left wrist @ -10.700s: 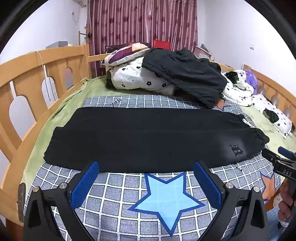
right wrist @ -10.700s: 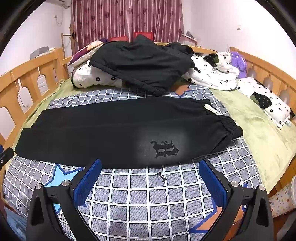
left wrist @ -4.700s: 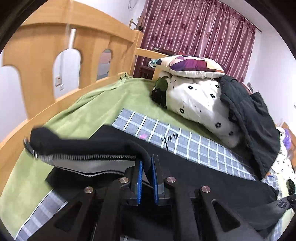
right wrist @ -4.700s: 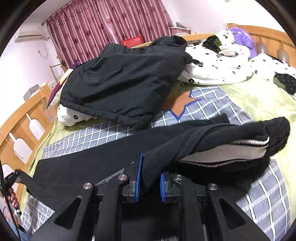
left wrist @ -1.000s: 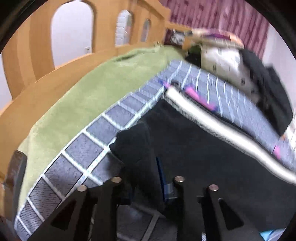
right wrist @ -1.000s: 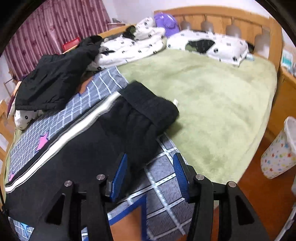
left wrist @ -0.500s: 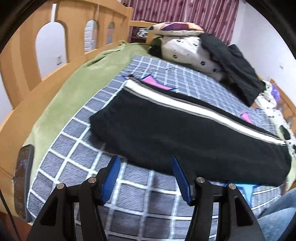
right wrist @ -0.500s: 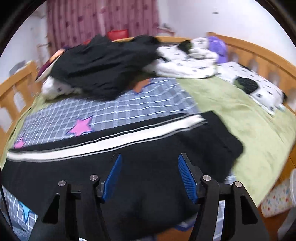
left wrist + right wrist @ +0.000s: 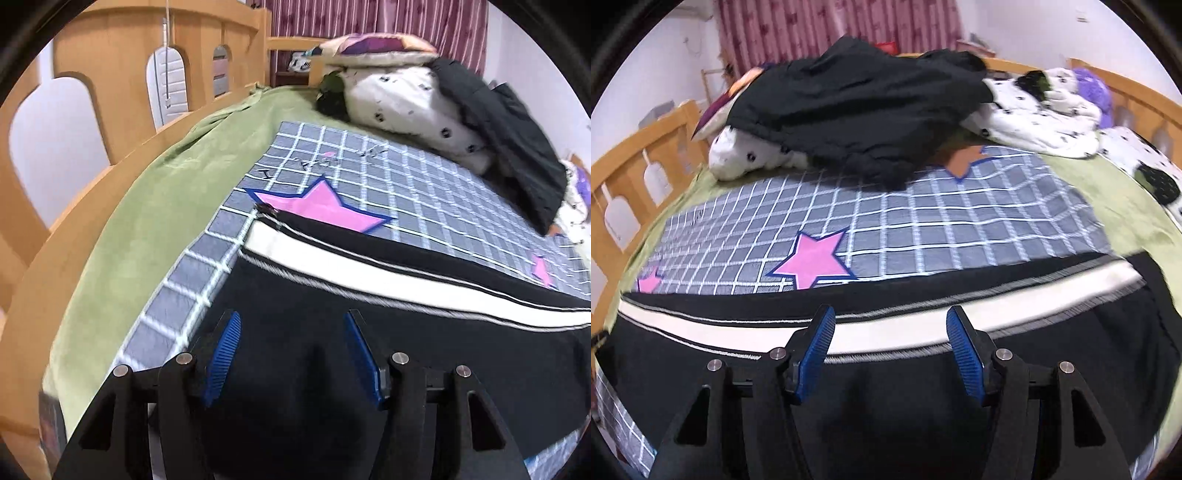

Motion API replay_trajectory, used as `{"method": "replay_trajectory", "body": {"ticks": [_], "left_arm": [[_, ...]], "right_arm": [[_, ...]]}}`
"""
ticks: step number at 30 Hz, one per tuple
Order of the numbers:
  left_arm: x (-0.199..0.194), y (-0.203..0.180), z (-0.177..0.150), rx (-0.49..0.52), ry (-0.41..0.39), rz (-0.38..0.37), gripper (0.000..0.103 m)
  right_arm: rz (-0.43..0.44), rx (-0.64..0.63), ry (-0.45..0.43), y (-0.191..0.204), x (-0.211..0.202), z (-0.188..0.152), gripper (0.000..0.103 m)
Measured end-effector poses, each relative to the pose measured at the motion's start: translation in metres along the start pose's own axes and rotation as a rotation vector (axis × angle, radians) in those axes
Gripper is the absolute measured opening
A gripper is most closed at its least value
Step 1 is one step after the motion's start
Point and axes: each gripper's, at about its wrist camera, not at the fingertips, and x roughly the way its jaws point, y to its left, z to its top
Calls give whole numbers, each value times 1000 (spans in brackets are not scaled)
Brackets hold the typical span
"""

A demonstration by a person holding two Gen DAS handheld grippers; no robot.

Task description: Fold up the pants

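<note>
**Hovering over lengthwise-folded pants, both tools empty**

Lying across the near part of the checked blanket (image 9: 960, 229) on the bed, the pants (image 9: 406, 332) are seen as one long black band, with a white side stripe (image 9: 905, 334) running along the upper face toward the far edge. That stripe on top suggests the legs are already laid one over the other, so the long fold is judged done and the crosswise folds are not yet made.

The left hand-held gripper (image 9: 291, 343) is held low over one end of the band, its blue pads apart and nothing between them. The right hand-held gripper (image 9: 890, 341) is held over the middle stretch near the stripe, jaws likewise spread and empty. Placement at an end and toward the middle is probably meant to let the end be pinched and carried over while the rest is kept flat.

A black jacket (image 9: 857, 107) is draped over spotted bedding (image 9: 1045, 122) at the far side, well apart from the pants, and the green sheet (image 9: 147, 221) is left bare beside the wooden rail (image 9: 92, 92).
</note>
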Motion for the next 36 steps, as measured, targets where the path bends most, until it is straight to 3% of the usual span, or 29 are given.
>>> {"method": "replay_trajectory", "body": {"ticks": [5, 12, 17, 18, 19, 20, 24, 25, 26, 27, 29, 33, 36], "left_arm": [[18, 2, 20, 60, 18, 29, 60], [22, 9, 34, 37, -26, -57, 64], [37, 19, 43, 22, -18, -13, 64], [40, 24, 43, 8, -14, -15, 64], [44, 28, 45, -1, -3, -24, 64], [48, 30, 46, -1, 6, -34, 64], [66, 27, 53, 3, 34, -60, 64], [69, 26, 56, -2, 26, -60, 58], [71, 24, 58, -5, 19, -63, 38], [74, 21, 61, -4, 22, -70, 26], [77, 17, 64, 8, 15, -60, 20], [50, 20, 69, -3, -111, -100, 20], [68, 22, 71, -14, -76, -67, 20]], "right_arm": [[52, -137, 42, 27, 35, 7, 62], [109, -318, 98, 55, 79, 12, 62], [131, -494, 221, 72, 117, 11, 61], [146, -518, 215, 73, 116, 11, 51], [169, -532, 222, 74, 115, 12, 25], [192, -546, 234, 75, 113, 11, 13], [159, -627, 194, 82, 105, 2, 6], [168, -604, 182, 79, 102, 4, 5], [183, -568, 166, 74, 98, 7, 4], [195, -545, 150, 71, 96, 9, 4], [216, -502, 114, 65, 89, 11, 4], [218, -492, 43, 67, 73, 17, 3], [234, -458, 5, 64, 72, 27, 3]]}}
